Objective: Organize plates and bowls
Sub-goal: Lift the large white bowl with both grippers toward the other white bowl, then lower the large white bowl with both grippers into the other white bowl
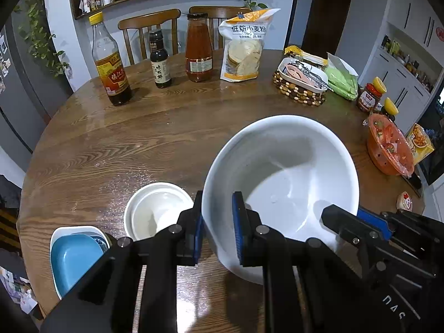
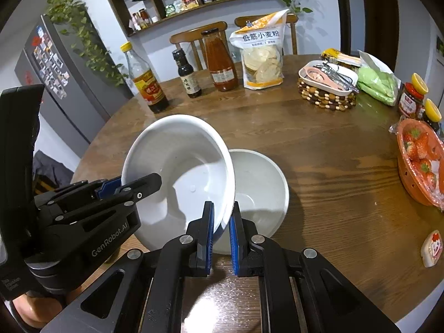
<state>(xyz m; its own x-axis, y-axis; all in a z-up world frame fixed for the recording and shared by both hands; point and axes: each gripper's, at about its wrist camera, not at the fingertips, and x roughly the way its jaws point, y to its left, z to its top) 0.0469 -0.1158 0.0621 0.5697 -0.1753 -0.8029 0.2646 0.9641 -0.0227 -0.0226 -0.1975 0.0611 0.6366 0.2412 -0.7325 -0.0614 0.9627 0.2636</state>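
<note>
A large white bowl [image 1: 280, 172] [image 2: 180, 163] hangs tilted just above the round wooden table [image 1: 116, 144], held by both grippers. My left gripper [image 1: 217, 204] [image 2: 138, 187] is shut on its near-left rim, one pad inside and one outside. On the opposite rim my right gripper [image 2: 221, 211] [image 1: 342, 217] is shut the same way. A smaller white bowl [image 1: 158, 211] [image 2: 260, 188] rests on the table close beside and partly under the held one. A blue dish [image 1: 73, 258] lies in a white dish at the table's near-left edge.
Three sauce bottles [image 1: 112, 63] and a flour bag [image 1: 242, 47] line the far side. A white utensil tray on a beaded mat [image 2: 327, 83], jars [image 2: 410, 100] and an orange strawberry basket [image 2: 419, 161] stand at the right. Two chairs stand behind.
</note>
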